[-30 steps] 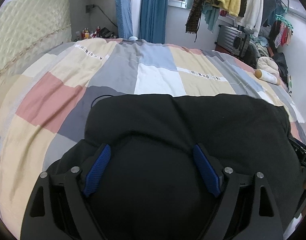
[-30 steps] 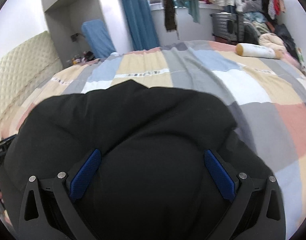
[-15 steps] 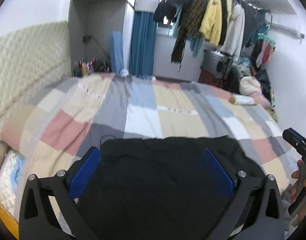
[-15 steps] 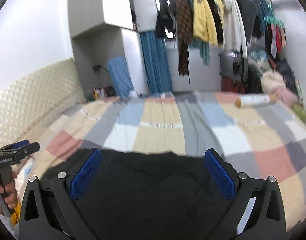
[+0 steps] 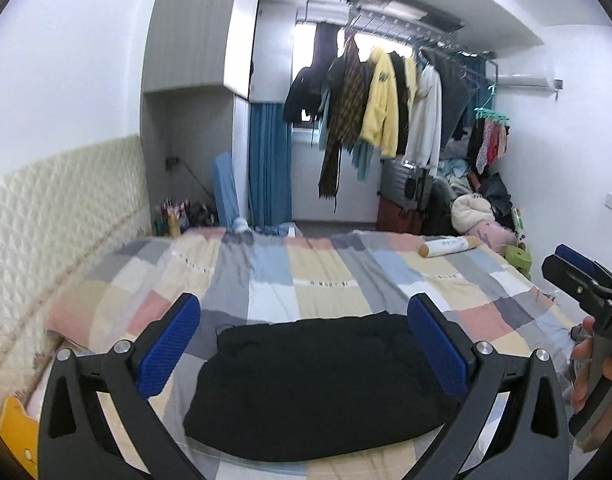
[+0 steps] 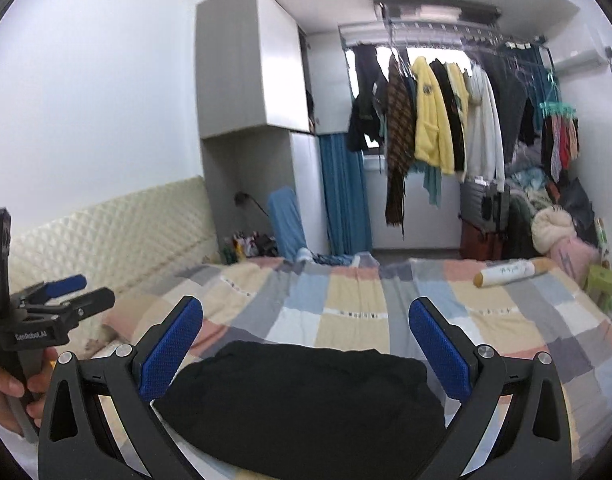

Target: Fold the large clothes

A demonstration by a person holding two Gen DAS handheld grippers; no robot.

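A black garment (image 5: pixel 318 384) lies folded into a compact block on the patchwork quilt (image 5: pixel 330 280), at the near edge of the bed. My left gripper (image 5: pixel 303 316) hovers above and behind it, jaws wide open and empty. Its blue pads (image 5: pixel 167 344) frame the garment without touching it. My right gripper (image 6: pixel 306 316) is also open and empty, raised over the same garment (image 6: pixel 297 400). Each gripper shows in the other's view, held by a hand: the right gripper (image 5: pixel 564 264) at the right edge, the left gripper (image 6: pixel 87 290) at the left edge.
A quilted cream headboard (image 5: pixel 45 224) runs along the left. A white cylindrical roll (image 5: pixel 450 246) lies at the bed's far right. Hanging clothes (image 5: pixel 382 104), a blue curtain (image 5: pixel 267 164) and piled items (image 5: pixel 482 208) stand beyond the bed. A yellow object (image 5: pixel 19 436) sits at the lower left.
Both grippers have risen and pulled back from the black garment, which now lies small and low in each view. The left jaws have widened.
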